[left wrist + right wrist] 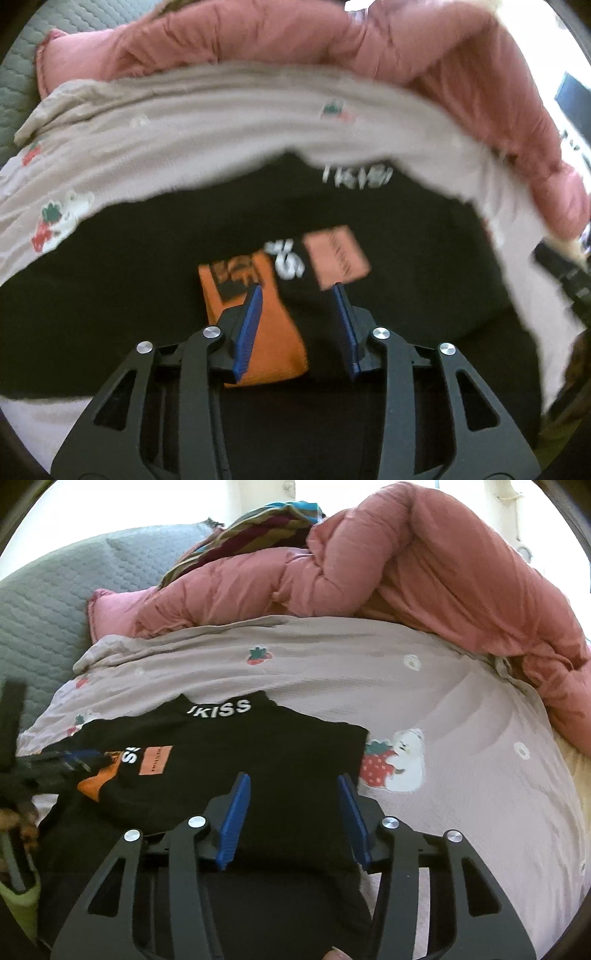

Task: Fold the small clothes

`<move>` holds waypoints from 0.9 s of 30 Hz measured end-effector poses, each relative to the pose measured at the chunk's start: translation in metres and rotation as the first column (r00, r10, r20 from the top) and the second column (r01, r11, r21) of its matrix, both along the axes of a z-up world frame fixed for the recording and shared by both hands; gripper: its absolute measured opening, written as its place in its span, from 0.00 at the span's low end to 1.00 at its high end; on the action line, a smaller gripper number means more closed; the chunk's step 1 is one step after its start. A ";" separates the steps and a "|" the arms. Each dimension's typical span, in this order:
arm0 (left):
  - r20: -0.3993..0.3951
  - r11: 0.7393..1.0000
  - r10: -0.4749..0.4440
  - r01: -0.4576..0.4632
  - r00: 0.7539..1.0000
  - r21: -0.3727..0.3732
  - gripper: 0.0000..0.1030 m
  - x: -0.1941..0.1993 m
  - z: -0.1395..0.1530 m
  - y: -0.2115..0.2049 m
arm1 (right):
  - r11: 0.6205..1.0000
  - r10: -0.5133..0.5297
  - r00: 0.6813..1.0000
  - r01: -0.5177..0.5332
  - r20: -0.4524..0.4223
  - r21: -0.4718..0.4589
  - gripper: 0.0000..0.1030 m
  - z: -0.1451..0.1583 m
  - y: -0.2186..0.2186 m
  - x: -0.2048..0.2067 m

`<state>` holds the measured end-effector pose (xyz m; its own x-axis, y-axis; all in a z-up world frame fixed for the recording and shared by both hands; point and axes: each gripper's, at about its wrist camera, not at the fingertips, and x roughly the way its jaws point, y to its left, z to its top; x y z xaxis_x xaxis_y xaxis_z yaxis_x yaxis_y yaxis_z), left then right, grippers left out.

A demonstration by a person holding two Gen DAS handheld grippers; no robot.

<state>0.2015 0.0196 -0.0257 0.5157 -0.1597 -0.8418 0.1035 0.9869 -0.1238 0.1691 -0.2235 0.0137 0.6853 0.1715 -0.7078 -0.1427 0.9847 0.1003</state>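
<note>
Bed sheet [461, 716] under black shirt [288, 760]; left hand-held gripper [297, 286] and right hand-held gripper [293, 777] both spread, empty; pinch shirt edges evenly, fold flat.

Two handheld tongs are pointing forward and slightly downward, side by side. The left tongs [297, 286] are standing with their blue-padded fingers [248, 332] parted, gripping nothing. The right tongs [293, 777] are likewise standing wide apart, blue pads [232, 823] facing each other across an open gap. In the right wrist view, the left tongs [74, 758] are showing blurred at the far left edge.
</note>
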 end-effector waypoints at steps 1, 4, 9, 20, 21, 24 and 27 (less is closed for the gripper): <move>-0.022 1.000 -0.001 0.001 1.000 0.014 0.35 0.001 -0.007 0.000 | 1.000 0.008 1.000 -0.008 -0.001 -0.002 0.45 0.000 0.003 0.001; -0.063 1.000 0.011 -0.010 0.998 0.016 0.39 0.002 -0.023 0.009 | 0.998 0.054 0.998 -0.054 -0.014 -0.009 0.45 -0.003 0.014 0.007; -0.057 1.000 0.021 -0.021 0.998 -0.007 0.42 -0.001 -0.024 0.017 | 0.996 0.077 0.991 -0.082 -0.106 -0.038 0.45 -0.030 0.020 0.019; -0.055 1.000 0.016 -0.016 0.998 0.002 0.44 0.000 -0.022 0.015 | 0.999 0.011 0.974 -0.022 -0.228 -0.045 0.45 -0.071 0.001 0.009; -0.055 1.000 0.014 -0.014 0.998 0.006 0.45 -0.001 -0.021 0.014 | 0.999 0.012 0.975 -0.024 -0.221 -0.049 0.45 -0.069 0.002 0.006; -0.054 1.000 0.009 -0.009 0.999 0.006 0.57 -0.002 -0.016 0.013 | 0.999 0.012 0.980 -0.021 -0.198 -0.043 0.49 -0.060 0.000 -0.003; -0.031 1.000 0.009 -0.009 0.999 -0.009 0.59 -0.008 -0.006 0.016 | 1.000 0.007 0.983 -0.012 -0.182 -0.026 0.52 -0.053 -0.001 -0.013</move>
